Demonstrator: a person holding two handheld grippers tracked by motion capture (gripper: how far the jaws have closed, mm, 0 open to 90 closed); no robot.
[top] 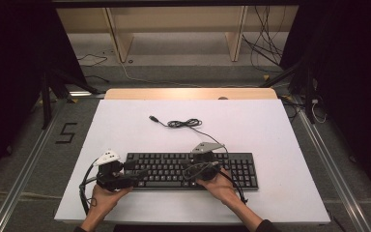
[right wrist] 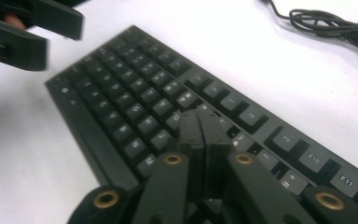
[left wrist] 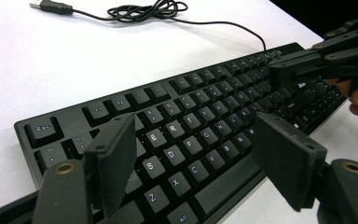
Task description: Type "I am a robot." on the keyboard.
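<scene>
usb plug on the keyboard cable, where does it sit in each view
High view: the usb plug lies on the white table, behind the keyboard, left of the coiled cable.
Left gripper view: top left corner, left of the coil.
Right gripper view: the plug is not in it.
Shared landmark: the coiled cable, at top right in the right gripper view.

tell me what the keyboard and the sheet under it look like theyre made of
Keyboard: looks like matte black plastic, moulded keycaps with printed white legends, dull sheen. White sheet: smooth, matte, thin, possibly foam board or paper over a wooden tabletop; cannot tell which.
</scene>
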